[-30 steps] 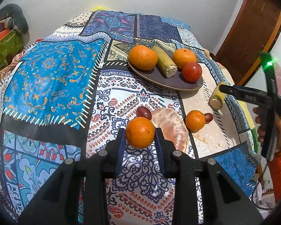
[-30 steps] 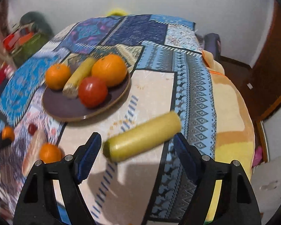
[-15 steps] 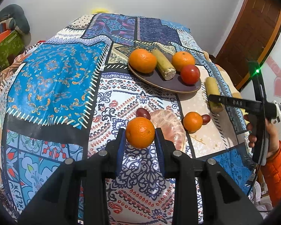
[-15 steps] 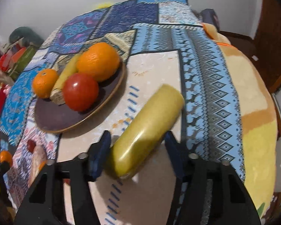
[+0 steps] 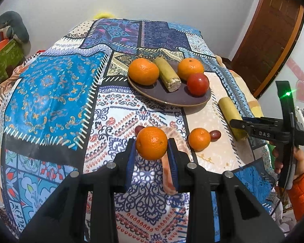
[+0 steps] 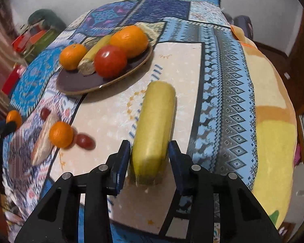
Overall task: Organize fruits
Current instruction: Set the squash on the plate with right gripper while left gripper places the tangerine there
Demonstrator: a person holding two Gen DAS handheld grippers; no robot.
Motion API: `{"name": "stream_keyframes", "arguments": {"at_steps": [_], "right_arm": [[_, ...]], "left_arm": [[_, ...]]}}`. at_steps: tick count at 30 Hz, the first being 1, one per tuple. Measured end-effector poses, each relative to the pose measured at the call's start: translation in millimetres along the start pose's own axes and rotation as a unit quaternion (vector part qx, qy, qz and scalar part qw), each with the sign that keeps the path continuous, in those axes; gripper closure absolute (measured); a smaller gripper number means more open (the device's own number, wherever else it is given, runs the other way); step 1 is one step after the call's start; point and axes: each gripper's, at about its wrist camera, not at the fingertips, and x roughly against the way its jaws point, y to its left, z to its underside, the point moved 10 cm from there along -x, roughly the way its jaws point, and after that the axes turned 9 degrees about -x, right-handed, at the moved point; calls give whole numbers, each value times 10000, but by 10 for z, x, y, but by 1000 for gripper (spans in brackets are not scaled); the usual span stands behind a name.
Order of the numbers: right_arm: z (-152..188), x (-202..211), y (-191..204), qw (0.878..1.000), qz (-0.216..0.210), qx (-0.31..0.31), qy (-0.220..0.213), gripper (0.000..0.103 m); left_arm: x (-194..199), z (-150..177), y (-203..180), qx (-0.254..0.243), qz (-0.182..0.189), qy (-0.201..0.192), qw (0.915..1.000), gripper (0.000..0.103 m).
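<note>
My left gripper (image 5: 152, 147) is shut on an orange (image 5: 151, 143) and holds it above the patterned cloth. My right gripper (image 6: 150, 149) is shut on the near end of a yellow-green sugarcane piece (image 6: 155, 129), which lies along the fingers toward the plate; it also shows in the left wrist view (image 5: 231, 113). The dark round plate (image 5: 172, 99) holds two oranges (image 5: 143, 71), a second cane piece (image 5: 167, 74) and a tomato (image 5: 198, 84). Loose on the cloth lie a small orange (image 5: 199, 139), a grape (image 5: 215, 135) and a peeled pomelo segment (image 5: 179, 139).
The table's cloth drops off at its right edge (image 6: 273, 121) over a yellow blanket. A wooden door (image 5: 267, 40) stands at the back right. Boxes and bags (image 5: 6, 46) sit off the table's left side. Another grape (image 5: 138, 129) lies behind the held orange.
The right gripper has closed from wide open onto the cane piece, which turned from crosswise to lengthwise between the fingers. The left gripper still holds its orange, little moved.
</note>
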Motion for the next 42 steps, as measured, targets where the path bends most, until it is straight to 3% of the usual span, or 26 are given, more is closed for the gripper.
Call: {"name": "stream_keyframes", "arguments": {"at_steps": [12, 24, 31, 42], "right_arm": [[-136, 5, 118, 9992, -306, -84, -261, 68], [-647, 436, 734, 9916, -735, 321, -1017, 68], [-856, 192, 1059, 9912, -772, 387, -1000, 68], [-1124, -158, 1158, 9942, -542, 336, -860, 68]], "left_arm": [[-183, -338, -41, -154, -111, -30, 9998, 72], [-382, -779, -33, -231, -69, -189, 9995, 72], [-627, -847, -19, -254, 65, -83, 9996, 72], [-896, -820, 76, -315, 88, 71, 9994, 72]]}}
